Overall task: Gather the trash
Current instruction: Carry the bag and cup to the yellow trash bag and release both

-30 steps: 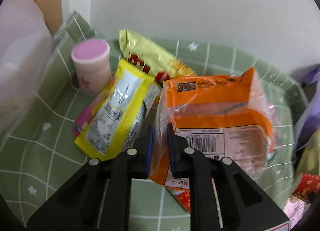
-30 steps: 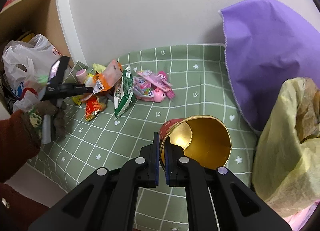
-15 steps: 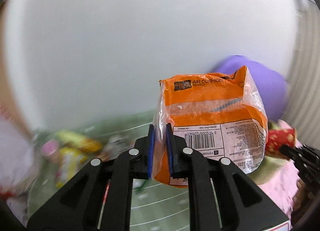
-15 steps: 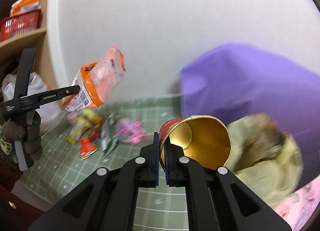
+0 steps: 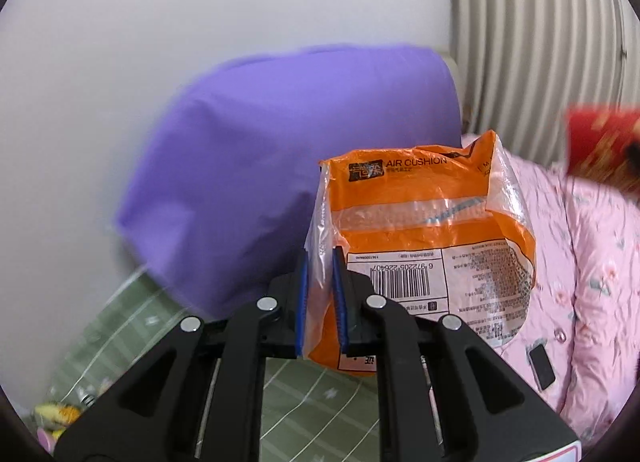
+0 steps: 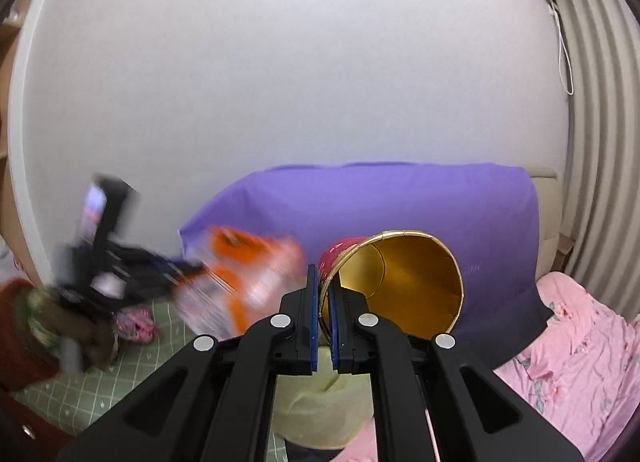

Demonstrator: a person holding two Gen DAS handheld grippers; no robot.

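My left gripper (image 5: 319,298) is shut on the edge of an orange air cushion bag (image 5: 432,246) and holds it in the air in front of a purple pillow (image 5: 280,166). The bag also shows blurred in the right wrist view (image 6: 248,282), next to the left gripper (image 6: 188,272). My right gripper (image 6: 325,318) is shut on the rim of a red paper cup with a gold inside (image 6: 400,282), held sideways above a pale yellow bag (image 6: 320,410). The cup shows as a red blur in the left wrist view (image 5: 600,146).
The bed has a green checked sheet (image 5: 304,406) and a pink floral quilt (image 5: 592,282) at the right. Some wrappers lie at the far left (image 5: 56,414), with a pink one in the right wrist view (image 6: 134,322). A white wall is behind, a ribbed curtain (image 5: 540,42) at the right.
My left gripper has lifted the orange bag off the pile of wrappers and swung it right toward the purple pillow. My right gripper has risen with the cup and tilted up.
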